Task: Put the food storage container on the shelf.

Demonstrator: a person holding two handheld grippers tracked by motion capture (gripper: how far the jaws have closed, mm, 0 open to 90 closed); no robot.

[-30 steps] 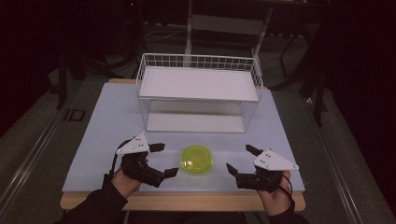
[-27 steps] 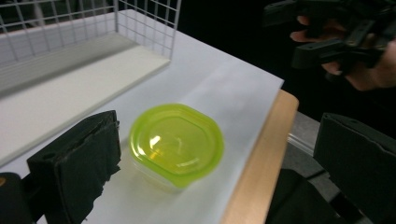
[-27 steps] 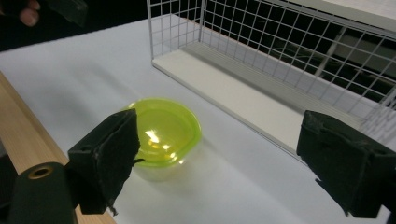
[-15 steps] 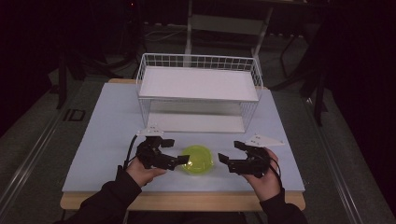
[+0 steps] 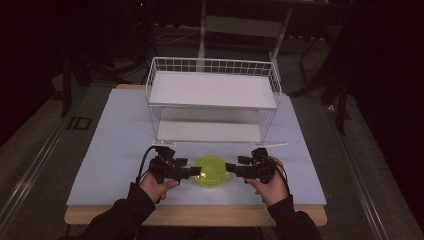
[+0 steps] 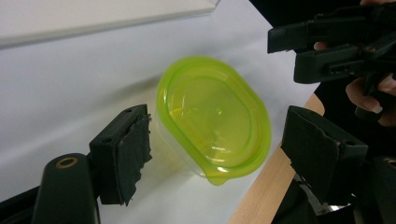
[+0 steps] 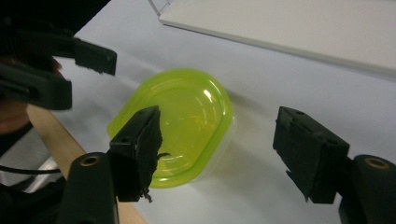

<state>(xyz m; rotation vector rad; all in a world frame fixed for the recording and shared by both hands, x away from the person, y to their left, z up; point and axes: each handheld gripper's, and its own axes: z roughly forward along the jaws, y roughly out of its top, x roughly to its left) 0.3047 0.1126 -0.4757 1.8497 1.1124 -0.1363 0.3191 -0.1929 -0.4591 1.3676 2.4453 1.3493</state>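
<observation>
A clear tub with a lime-green lid [image 5: 211, 171] sits on the white mat near the table's front edge. My left gripper [image 5: 195, 172] reaches in from its left and my right gripper [image 5: 229, 168] from its right, both tips at the tub's sides. In the left gripper view the tub [image 6: 215, 121] lies between the open jaws of the left gripper [image 6: 222, 151], untouched, with the right gripper [image 6: 285, 53] beyond it. In the right gripper view the right gripper [image 7: 224, 154] is open, its left pad over the tub's [image 7: 182, 116] near rim, and the left gripper [image 7: 91, 79] stands opposite.
A white wire rack with two shelves [image 5: 212, 100] stands behind the tub in the middle of the table. The white mat [image 5: 115, 145] covers the table, and its wooden front edge [image 5: 195, 215] runs close below the tub.
Both grippers have closed in on the tub from the left and right, from well apart to their tips beside it. The tub has not moved.
</observation>
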